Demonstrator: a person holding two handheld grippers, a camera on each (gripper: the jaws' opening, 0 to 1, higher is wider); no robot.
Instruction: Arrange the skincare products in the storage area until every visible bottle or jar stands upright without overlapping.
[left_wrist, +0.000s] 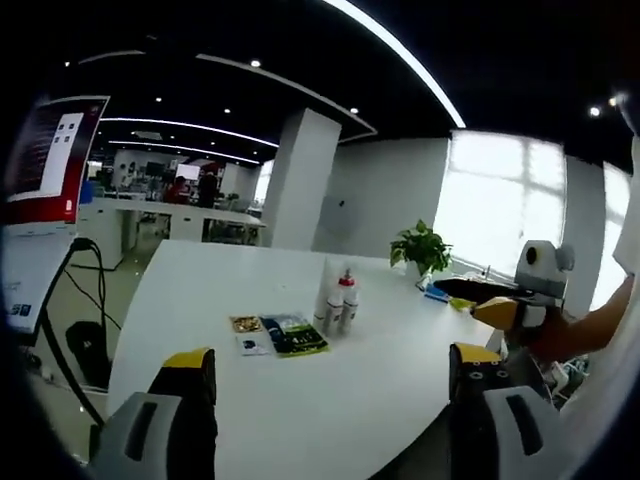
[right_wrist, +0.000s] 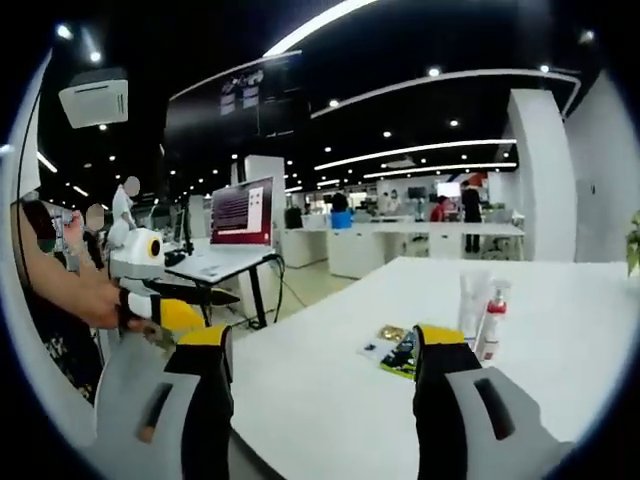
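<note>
In the left gripper view, the left tongs (left_wrist: 330, 375) stand wide and hold nothing, raised above the near edge of the white table (left_wrist: 400, 400). The bottles (left_wrist: 338, 302) stand upright, close together, far on the table, beside flat sachets (left_wrist: 280, 334). The right tongs (left_wrist: 505, 310) hover at the right.

In the right gripper view, the right tongs (right_wrist: 322, 352) are also wide and hold nothing. The bottles (right_wrist: 482, 318) stand far right, the left tongs (right_wrist: 160, 315) at the left. The task seems only at the approach; next, both hands must reach forward.
</note>
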